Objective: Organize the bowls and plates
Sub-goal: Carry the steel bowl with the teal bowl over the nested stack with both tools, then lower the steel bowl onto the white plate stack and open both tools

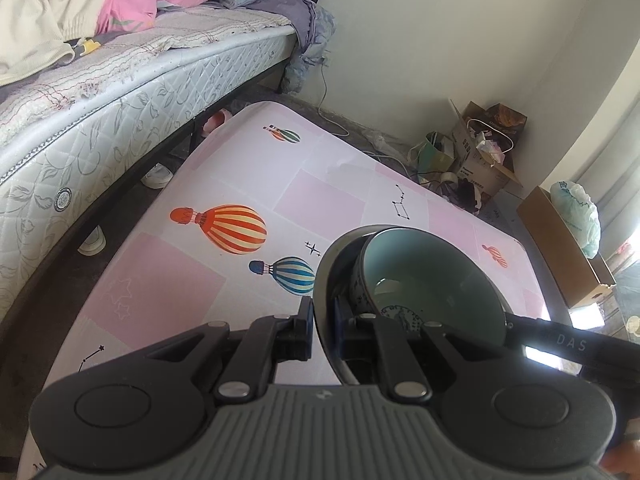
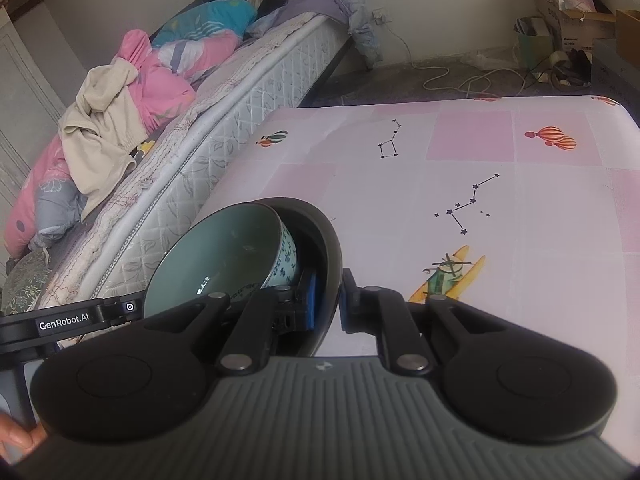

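You pinched the dark plate by opposite rims, left gripper and right gripper each clamped on the thin edge, likely to keep it level. The glossy, round teal bowl, floral outside, sat tilted in it, above the near part of the balloon-print tabletop.

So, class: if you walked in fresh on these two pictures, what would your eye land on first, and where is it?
First, the dark plate with a teal bowl sitting in it, low in the middle of both views, pinched at opposite rims by the left gripper and the right gripper. Under it spreads the pink tablecloth printed with balloons and constellations. Beside the table runs a bed heaped with pink and blue bedding.
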The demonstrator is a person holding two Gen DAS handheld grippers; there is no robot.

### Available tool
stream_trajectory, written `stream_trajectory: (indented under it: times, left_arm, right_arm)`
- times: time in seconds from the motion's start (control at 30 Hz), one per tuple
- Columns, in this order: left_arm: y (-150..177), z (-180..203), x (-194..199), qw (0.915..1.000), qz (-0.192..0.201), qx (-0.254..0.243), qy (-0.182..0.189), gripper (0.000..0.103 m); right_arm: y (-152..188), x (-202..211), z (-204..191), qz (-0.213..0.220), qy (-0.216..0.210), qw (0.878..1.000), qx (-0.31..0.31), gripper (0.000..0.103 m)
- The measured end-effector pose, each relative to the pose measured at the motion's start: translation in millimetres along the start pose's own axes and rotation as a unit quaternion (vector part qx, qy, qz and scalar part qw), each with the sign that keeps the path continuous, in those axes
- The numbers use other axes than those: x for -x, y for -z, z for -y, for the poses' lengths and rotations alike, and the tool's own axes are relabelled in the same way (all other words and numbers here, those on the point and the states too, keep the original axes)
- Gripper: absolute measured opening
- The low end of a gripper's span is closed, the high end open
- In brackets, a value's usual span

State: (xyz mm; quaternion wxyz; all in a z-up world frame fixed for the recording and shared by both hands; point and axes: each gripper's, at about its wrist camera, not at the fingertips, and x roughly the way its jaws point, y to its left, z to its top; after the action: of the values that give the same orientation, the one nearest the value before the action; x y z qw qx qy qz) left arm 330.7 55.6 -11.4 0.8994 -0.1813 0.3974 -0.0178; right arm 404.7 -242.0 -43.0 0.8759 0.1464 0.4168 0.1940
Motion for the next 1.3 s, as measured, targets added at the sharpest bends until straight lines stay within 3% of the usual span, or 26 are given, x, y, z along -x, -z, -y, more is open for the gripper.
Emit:
stream_trajectory:
  times: [0.37,0.7,1.0,1.3]
  left_arm:
    - [20,31,40,0.9994,-0.007,-0.008,0.033,0.011]
    - [68,49,58,0.9972,-0.039,-0.014,0.062,0.011]
    - [107,46,54,0.9957,-0.074,-0.015,0.054,0.011]
    - [124,46,56,0.9960,-0.070,-0.041,0.037,0.011]
  right_arm:
    - [21,67,9,0.012,0.002,1.000,-0.020,0.011]
    - [76,127,28,0.002,0.020,0.999,-0.037,0.011]
    - [126,132,45,-0.028,0.027,0.998,-0.056,0.011]
    - [149,124,41,-0.036,0.050,0.998,-0.029,0.011]
